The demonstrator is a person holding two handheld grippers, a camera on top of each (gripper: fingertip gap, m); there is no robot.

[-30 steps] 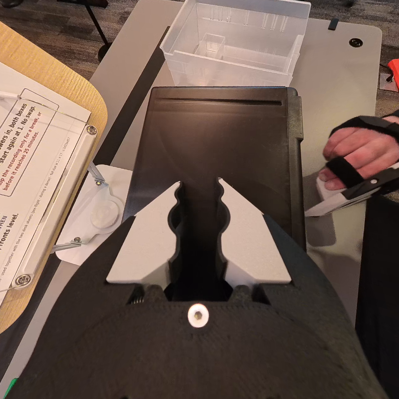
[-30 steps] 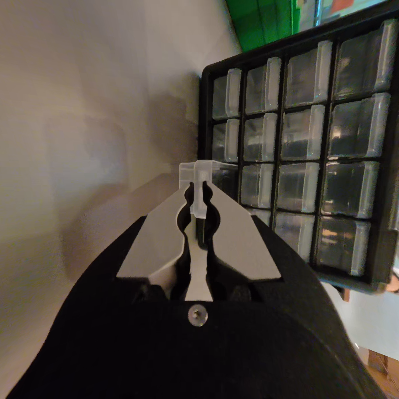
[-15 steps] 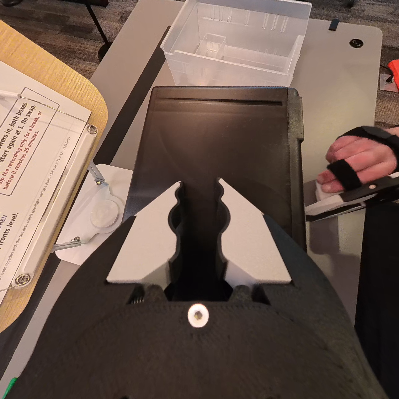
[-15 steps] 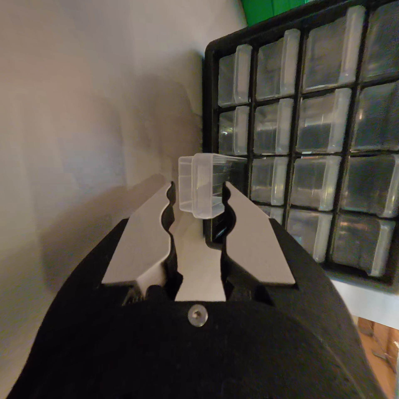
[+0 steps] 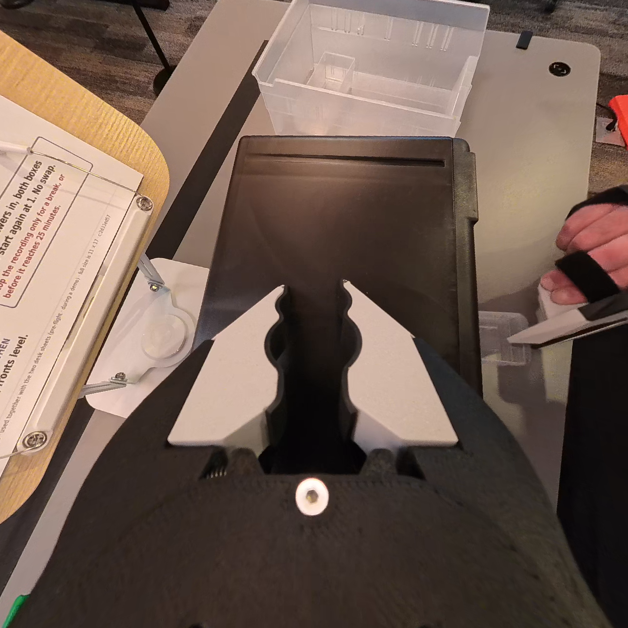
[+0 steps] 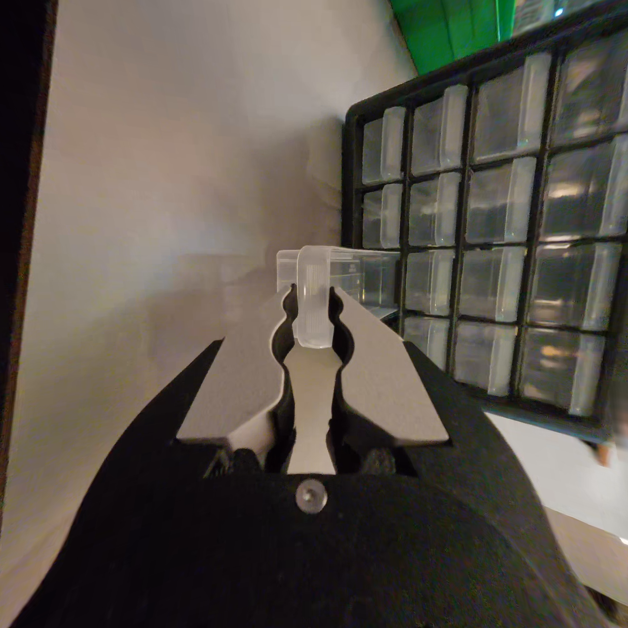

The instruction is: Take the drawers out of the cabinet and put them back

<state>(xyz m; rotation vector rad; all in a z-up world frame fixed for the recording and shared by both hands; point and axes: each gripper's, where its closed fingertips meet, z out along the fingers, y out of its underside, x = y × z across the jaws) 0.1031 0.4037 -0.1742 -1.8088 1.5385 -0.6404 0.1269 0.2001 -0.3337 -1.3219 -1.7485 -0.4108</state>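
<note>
Clear plastic, a small drawer (image 6: 334, 272) sticks partway out of the black cabinet (image 6: 475, 217), its handle tab pinched between the fingers of the right gripper (image 6: 312, 292). From above, the left gripper (image 5: 314, 289) rests over the cabinet's dark top, claw parted and holding nothing. At that view's edge the drawer is only a blurred clear corner, half hidden by the right gripper's tip beneath a strapped hand (image 5: 591, 251).

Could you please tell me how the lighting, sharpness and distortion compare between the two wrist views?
Left wrist view: bright, even light, mostly sharp; the cabinet top shows soft sheen. Right wrist view: dim and warm, the drawer casts a shadow on the table, glare on the drawer fronts, edges blurred and bent by the wide lens.
</note>
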